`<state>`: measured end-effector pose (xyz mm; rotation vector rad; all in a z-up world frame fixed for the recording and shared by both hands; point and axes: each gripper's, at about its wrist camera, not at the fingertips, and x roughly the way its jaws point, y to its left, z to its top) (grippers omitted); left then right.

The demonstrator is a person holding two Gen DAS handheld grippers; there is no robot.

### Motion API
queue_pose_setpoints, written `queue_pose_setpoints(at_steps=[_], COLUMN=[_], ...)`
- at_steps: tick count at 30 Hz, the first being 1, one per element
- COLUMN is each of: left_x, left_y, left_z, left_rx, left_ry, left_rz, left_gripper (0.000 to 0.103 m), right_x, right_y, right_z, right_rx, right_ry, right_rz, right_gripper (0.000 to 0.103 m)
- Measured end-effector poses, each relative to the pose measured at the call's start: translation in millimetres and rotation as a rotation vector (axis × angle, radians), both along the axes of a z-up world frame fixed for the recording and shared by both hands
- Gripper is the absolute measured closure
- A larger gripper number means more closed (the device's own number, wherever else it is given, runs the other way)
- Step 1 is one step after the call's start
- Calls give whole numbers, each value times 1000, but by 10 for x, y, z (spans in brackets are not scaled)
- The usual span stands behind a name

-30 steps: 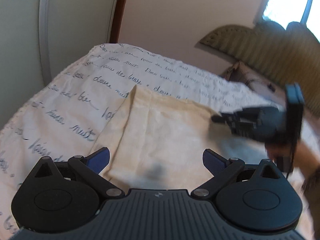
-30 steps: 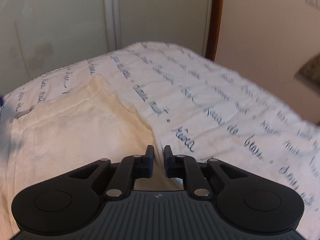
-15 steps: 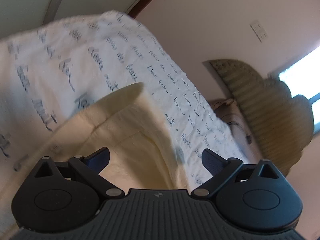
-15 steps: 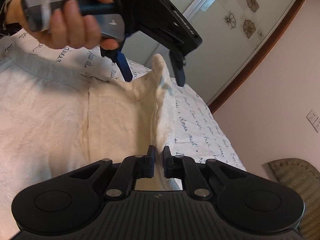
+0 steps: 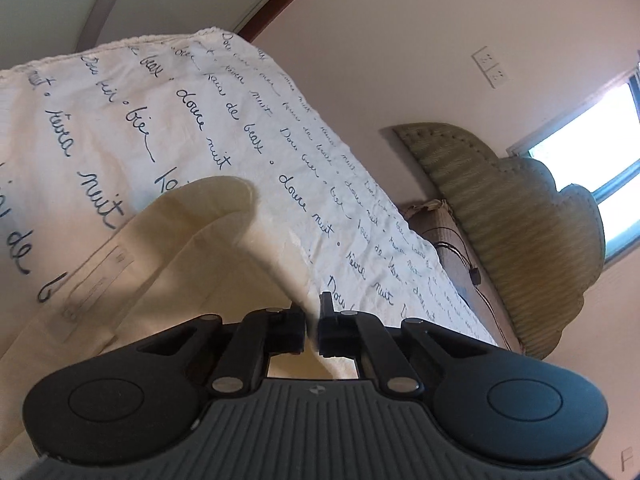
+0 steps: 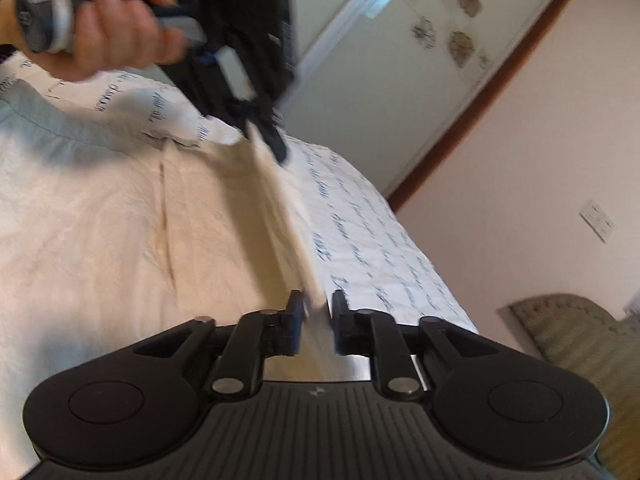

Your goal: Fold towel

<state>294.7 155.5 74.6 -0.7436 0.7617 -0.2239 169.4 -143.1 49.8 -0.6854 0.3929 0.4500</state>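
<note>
A cream towel [image 6: 104, 232] lies on a bed covered with a white sheet with blue handwriting. One edge of the towel [image 5: 224, 248] is lifted off the bed between the two grippers. My left gripper [image 5: 313, 322] is shut on that raised edge, with cloth pinched between its fingers. My right gripper [image 6: 317, 320] is shut on the same edge at the other end. In the right wrist view the left gripper [image 6: 264, 136] appears blurred at the far end of the lifted edge, held by a hand [image 6: 108, 36].
The printed sheet [image 5: 168, 112] covers the bed around the towel. A green padded headboard [image 5: 520, 232] and a window stand behind the bed. A cable [image 5: 472, 268] hangs by the bed. Sliding wardrobe doors [image 6: 404, 64] are at the far side.
My left gripper, open half a second ago, has shut on the towel's edge. The edge now hangs taut and higher between both grippers. My right gripper keeps its hold.
</note>
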Motion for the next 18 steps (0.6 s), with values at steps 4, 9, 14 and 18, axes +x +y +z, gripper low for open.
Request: queue_pose_setpoints(at_steps=[4, 9, 14, 18], left_x=[-173, -313, -326, -340], left_y=[-33, -49, -41, -70], left_z=[24, 50, 1, -16], left_rx=[36, 71, 73, 96], left_ry=[-28, -68, -50, -41], left_rz=[-21, -23, -12, -3], left_gripper=[98, 97, 97, 97], right_x=[-13, 40, 104, 169], right_y=[-254, -492, -553, -714], right_z=[-58, -45, -228, -310], right_rx=[-18, -58, -238, -245], right_ry=[39, 22, 19, 37], right_rz=[-89, -209, -253, -354], right_gripper=[76, 76, 76, 76])
